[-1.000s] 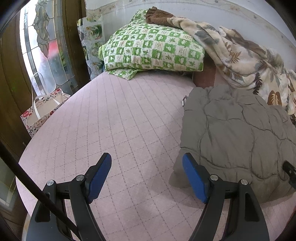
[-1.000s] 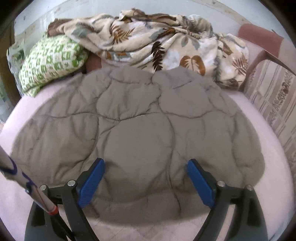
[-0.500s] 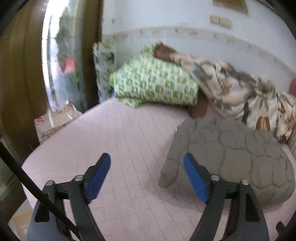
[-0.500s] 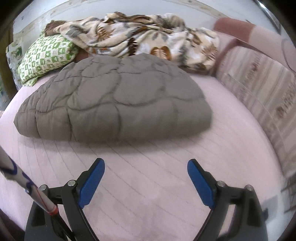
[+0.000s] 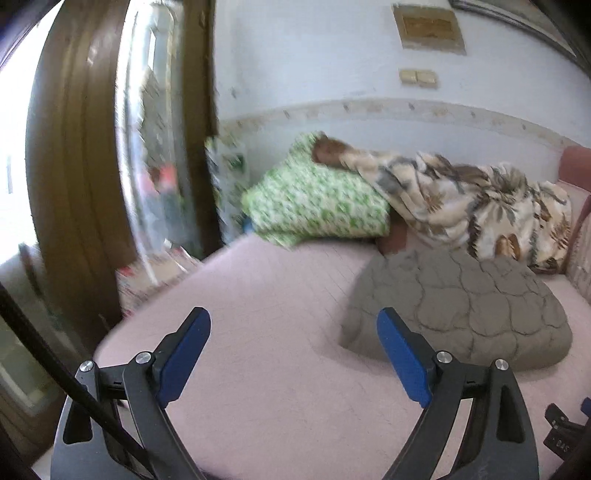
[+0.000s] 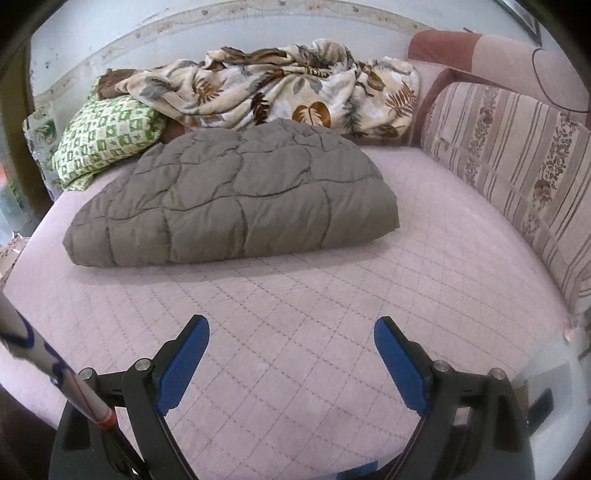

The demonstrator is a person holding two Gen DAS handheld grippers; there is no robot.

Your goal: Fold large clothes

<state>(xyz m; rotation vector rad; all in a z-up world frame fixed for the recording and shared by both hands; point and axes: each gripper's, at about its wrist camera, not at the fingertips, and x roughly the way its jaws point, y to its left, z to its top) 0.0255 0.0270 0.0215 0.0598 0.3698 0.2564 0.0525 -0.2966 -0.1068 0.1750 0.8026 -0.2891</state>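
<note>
Quilted jacket [image 6: 236,206]: grey, folded into a puffy bundle on the pink bed [image 6: 314,314], at 12 o'clock from the right tongs, 2 o'clock from the left.
Left tongs [image 5: 293,354]: jaws wide, just been opening, nothing between them.
Right tongs [image 6: 291,362]: jaws wide, empty.
Behind jacket: green pillow [image 6: 107,136], leaf-print blanket [image 6: 273,92].

Legible text: almost none. One item only: pale embossed characters, seemingly "DAS", on a black part [image 5: 561,441] at the lower right edge of the left wrist view; the rest of that marking is cut off. The plaque [image 5: 428,27] on the wall is too blurred to read. Nothing readable in the right wrist view.
</note>
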